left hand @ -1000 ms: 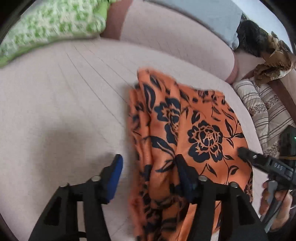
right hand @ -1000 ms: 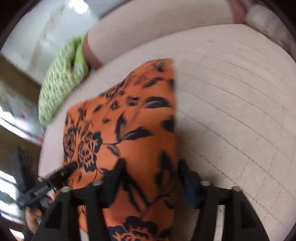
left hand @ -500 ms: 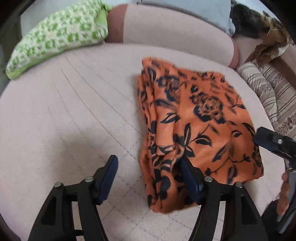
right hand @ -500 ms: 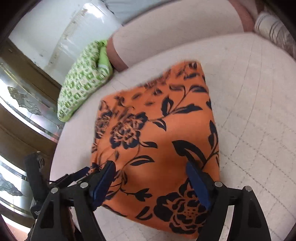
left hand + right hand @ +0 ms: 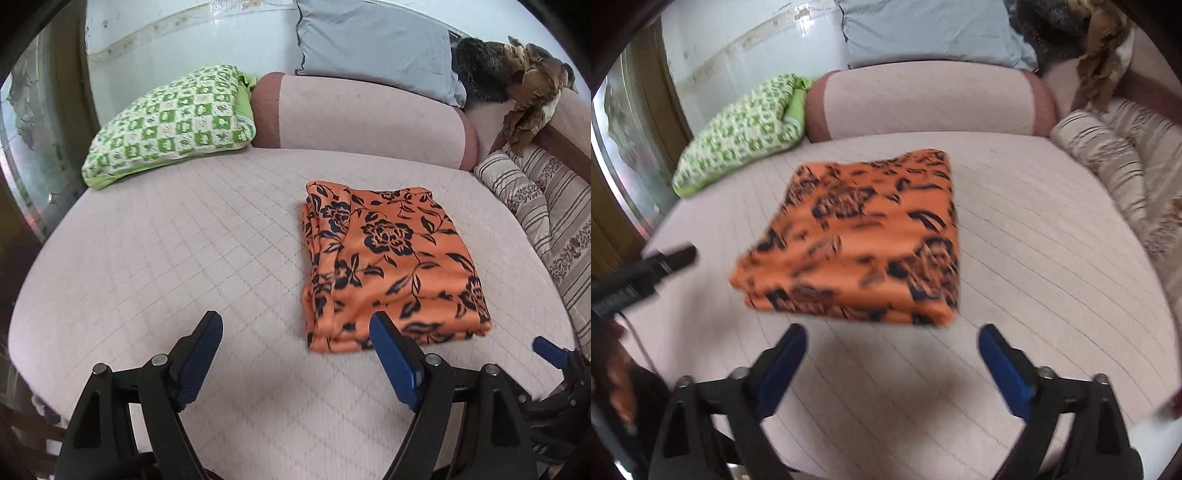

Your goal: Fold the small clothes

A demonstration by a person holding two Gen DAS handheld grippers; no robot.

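Orange floral cloth [image 5: 391,266] folded flat, layered edges; left tool [image 5: 295,347], right tool [image 5: 892,354] just opened wide, empty.

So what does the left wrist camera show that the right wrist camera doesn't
Only the left wrist view shows the left gripper whole, jaws open and empty, and the folded orange floral garment in sharp detail. Only the right wrist view shows the right gripper whole, jaws open and empty, the garment blurred. Both show the garment lying free on the pink quilted cushion, the green checked pillow, the grey pillow and the striped bedding.
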